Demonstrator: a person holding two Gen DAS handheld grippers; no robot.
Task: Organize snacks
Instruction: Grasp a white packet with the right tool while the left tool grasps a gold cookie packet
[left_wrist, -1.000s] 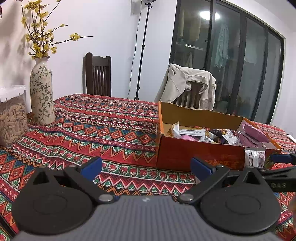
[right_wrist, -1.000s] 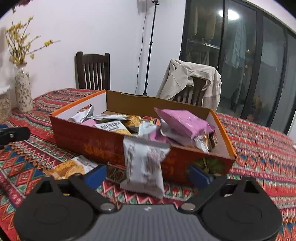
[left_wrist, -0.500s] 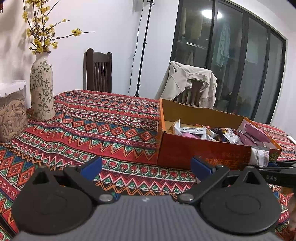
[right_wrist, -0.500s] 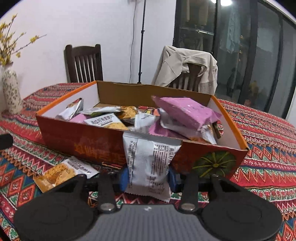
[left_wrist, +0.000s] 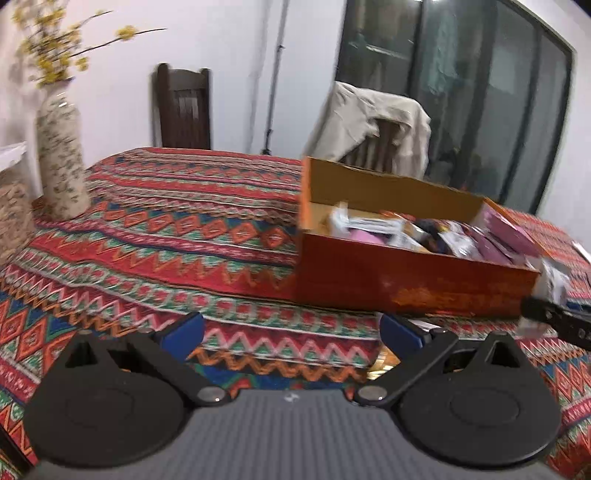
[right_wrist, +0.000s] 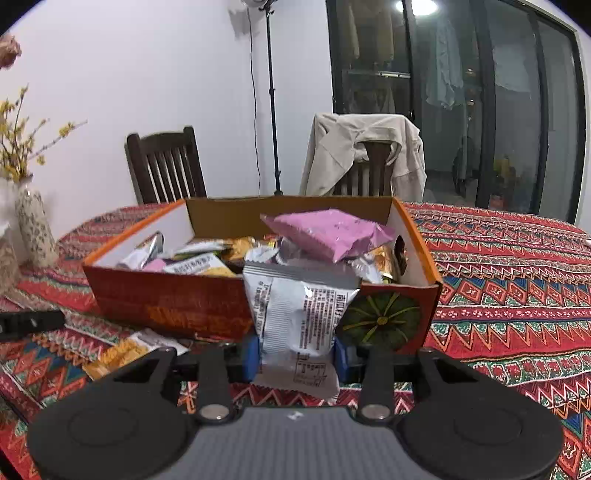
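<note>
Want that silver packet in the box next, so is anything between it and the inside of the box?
Only the box's front wall: the silver packet, clamped in the right tool, sits in front of it and must clear that rim.

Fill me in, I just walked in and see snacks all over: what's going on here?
Someone is tidying snacks with a handheld claw in each hand. The right claw is shut on a silver-white snack packet in front of the orange cardboard box, which is already piled with packets. Another yellow packet lies on the patterned tablecloth beside the box. The left claw is open and holds nothing.
</note>
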